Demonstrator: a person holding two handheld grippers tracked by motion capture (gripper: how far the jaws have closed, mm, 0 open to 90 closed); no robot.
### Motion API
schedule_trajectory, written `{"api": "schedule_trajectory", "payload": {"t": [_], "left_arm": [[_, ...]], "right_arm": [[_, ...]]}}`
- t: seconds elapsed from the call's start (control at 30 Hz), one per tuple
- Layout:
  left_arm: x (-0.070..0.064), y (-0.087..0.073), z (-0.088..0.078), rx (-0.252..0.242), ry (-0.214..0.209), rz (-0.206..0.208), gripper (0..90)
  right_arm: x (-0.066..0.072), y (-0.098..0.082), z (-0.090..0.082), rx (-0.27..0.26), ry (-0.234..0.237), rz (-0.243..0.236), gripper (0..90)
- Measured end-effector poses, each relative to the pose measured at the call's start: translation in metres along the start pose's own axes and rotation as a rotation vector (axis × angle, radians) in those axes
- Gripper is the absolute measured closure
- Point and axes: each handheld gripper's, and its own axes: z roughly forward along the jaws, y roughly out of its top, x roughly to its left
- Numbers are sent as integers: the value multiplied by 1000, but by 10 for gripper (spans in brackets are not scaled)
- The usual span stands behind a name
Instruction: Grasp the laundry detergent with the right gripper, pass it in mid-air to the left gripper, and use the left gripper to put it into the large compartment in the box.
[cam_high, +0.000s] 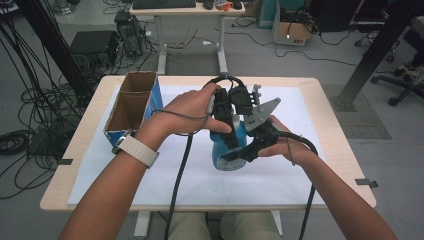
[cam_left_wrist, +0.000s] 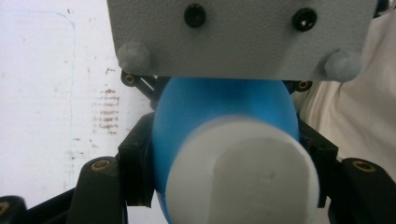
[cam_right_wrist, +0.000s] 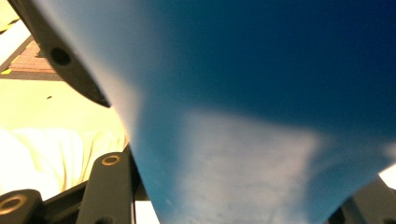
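Both forearms reach in from the near edge and meet at mid-table. The left gripper (cam_high: 227, 131), palm down, clamps the blue bottle (cam_high: 226, 152) near its white cap (cam_left_wrist: 243, 172); the right gripper (cam_high: 245, 150), angled leftward, clamps its body.

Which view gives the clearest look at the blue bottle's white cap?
The left gripper view: the white cap faces the camera, with the blue bottle clamped between the black jaws. In the high view, hands and grippers cover most of the bottle, and I cannot make out the cap. The right gripper view gives blurred blue surface.
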Motion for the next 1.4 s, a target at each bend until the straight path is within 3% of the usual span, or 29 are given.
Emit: {"api": "schedule_trajectory", "payload": {"t": [0.57, 0.77, 0.87, 0.9, 0.97, 1.0, 1.07, 1.1, 1.17, 1.23, 1.27, 1.4], "left_arm": [[0, 2, -1, 4, 5, -10, 376], [0, 3, -3, 12, 13, 7, 376], [-1, 3, -2, 20, 16, 4, 376], [-1, 3, -2, 20, 16, -5, 376], [-4, 1, 0, 9, 18, -38, 376], [-2, 1, -1, 27, 18, -16, 376], [-1, 0, -1, 36, 19, -22, 376], [-1, -1, -1, 39, 13, -27, 376], [0, -3, -1, 43, 16, -20, 376], [1, -5, -2, 39, 15, -23, 376], [0, -6, -3, 40, 17, -48, 376], [1, -9, -6, 43, 30, -79, 376]], "right_arm": [[-2, 0, -1, -6, 0, -2, 426], [-1, -1, -2, -17, -10, -14, 416], [-1, -2, -4, -30, -18, -25, 295], [1, -6, -8, -18, -19, -4, 230], [1, -9, -9, -14, -16, 2, 194], [0, -13, -10, -6, -20, 5, 158], [0, -20, -14, -1, -8, 42, 76], [0, -24, -16, -7, 11, 56, 67], [-1, -30, -21, 7, -5, 31, 60], [-2, -37, -28, 34, -12, 46, 48], [-2, -39, -31, 40, -3, 69, 47], [-9, -48, -45, 89, -62, 130, 25]]}}
